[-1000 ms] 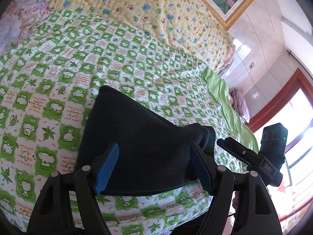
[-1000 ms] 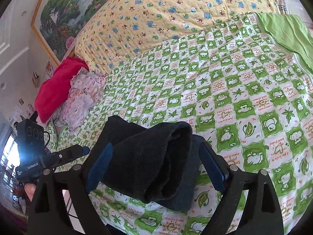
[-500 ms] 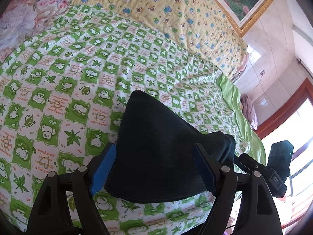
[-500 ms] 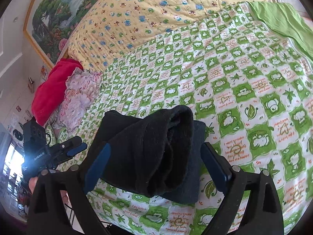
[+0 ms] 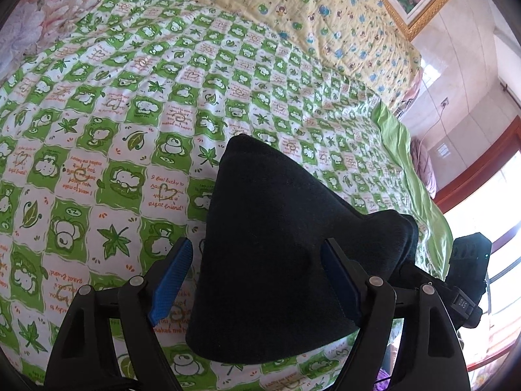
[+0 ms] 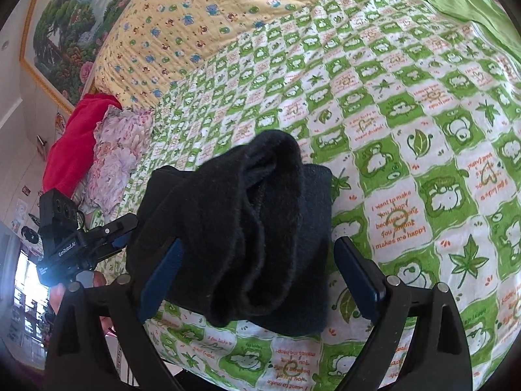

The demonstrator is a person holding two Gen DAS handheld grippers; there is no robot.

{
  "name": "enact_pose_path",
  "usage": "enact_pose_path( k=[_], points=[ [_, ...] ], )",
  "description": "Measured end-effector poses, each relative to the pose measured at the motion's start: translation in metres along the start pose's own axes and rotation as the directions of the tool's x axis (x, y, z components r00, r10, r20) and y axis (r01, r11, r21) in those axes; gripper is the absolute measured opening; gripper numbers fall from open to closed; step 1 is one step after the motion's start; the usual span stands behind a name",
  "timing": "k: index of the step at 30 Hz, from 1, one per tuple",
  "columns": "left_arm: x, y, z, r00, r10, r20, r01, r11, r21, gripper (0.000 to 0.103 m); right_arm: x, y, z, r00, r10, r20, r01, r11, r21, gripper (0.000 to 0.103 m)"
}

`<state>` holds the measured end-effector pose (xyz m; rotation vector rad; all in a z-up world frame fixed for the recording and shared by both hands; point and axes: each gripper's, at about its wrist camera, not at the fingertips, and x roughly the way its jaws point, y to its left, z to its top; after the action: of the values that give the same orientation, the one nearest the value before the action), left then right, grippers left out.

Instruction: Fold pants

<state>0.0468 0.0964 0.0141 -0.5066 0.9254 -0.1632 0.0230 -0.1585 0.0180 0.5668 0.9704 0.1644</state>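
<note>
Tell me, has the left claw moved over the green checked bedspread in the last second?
Yes. The left claw has come down closer to the green checked bedspread; its squares look larger, and the yellow quilt sits further up.

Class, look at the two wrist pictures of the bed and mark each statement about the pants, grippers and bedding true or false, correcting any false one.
1. The pants are dark. True.
2. The pants lie spread out flat at full length. False: they are bunched in a folded bundle on the green checked quilt.
3. The left gripper has its jaws wide apart. True.
4. The right gripper is clamped shut on the pants. False: its blue pads stand apart on either side of the bundle.
5. A yellow blanket lies beyond the quilt. True.
6. The red cloth lies on top of the pants. False: it lies apart, by the flowered pillow.
</note>
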Motion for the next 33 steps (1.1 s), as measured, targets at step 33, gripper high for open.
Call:
enact_pose_path(
  k=[33],
  points=[
    [0.019,-0.024,0.005,0.999,0.052,0.015,-0.053,0.991,0.125,0.045,0.006,-0.016,-0.006,0.986,0.167,0.021,-0.168,0.985,0.027,0.053]
  ],
)
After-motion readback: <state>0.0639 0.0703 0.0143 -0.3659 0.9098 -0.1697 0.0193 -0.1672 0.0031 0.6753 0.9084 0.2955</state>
